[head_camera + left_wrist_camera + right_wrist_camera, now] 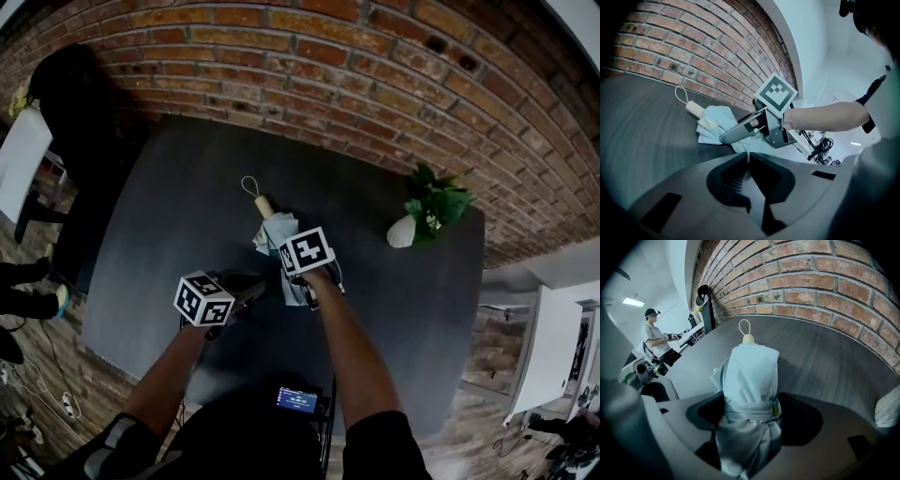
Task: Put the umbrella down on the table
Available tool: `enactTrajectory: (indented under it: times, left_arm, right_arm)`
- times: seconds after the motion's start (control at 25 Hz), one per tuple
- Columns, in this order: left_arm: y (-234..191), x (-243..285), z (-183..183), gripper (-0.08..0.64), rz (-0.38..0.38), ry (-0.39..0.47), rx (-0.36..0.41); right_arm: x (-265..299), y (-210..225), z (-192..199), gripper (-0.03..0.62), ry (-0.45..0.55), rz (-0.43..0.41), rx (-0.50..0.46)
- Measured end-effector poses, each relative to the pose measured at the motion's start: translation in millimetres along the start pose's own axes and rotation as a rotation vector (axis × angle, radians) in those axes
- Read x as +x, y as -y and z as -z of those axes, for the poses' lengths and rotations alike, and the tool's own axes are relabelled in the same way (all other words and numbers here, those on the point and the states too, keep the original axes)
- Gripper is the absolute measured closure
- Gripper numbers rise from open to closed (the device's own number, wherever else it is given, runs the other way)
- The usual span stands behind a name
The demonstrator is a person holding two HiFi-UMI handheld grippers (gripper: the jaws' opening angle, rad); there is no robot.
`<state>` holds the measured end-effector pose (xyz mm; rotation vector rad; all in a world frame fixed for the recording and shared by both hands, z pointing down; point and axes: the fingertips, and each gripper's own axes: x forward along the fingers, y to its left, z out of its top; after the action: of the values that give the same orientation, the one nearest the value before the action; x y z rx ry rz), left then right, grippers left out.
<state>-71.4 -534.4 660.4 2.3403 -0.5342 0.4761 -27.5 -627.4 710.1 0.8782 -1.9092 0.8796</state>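
The folded pale-blue umbrella (275, 228) has a tan handle and a cord loop that point toward the brick wall. It is over the middle of the dark grey table (169, 216). My right gripper (284, 246) is shut on the umbrella's (751, 376) middle, just by the strap, with fabric bunched between the jaws (750, 405). I cannot tell whether the umbrella touches the tabletop. My left gripper (249, 293) sits just left of it, shut and holding nothing (748, 157). From that side the umbrella (712, 125) and the right gripper (740, 131) show.
A leafy plant in a white pot (424, 216) stands at the table's far right; the pot shows as a white shape (887, 408). The brick wall (375, 84) runs behind the table. A person (654, 341) stands far off to the left.
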Motion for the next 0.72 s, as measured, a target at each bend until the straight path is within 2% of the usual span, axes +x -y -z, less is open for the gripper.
enactTrajectory:
  times: [0.2, 0.48, 0.72]
  left_arm:
    - [6, -8, -2, 0.555, -0.005, 0.007, 0.015]
    - [15, -26, -2, 0.555, -0.009, 0.026, 0.028]
    - [26, -37, 1, 0.555, -0.009, 0.036, 0.048]
  right_arm:
    - [-2, 3, -2, 0.252, -0.007, 0.024, -0.014]
    - [-27, -1, -13, 0.252, 0.052, 0.023, -0.018]
    - [-52, -5, -3, 0.252, 0.089, 0.033, -0.023]
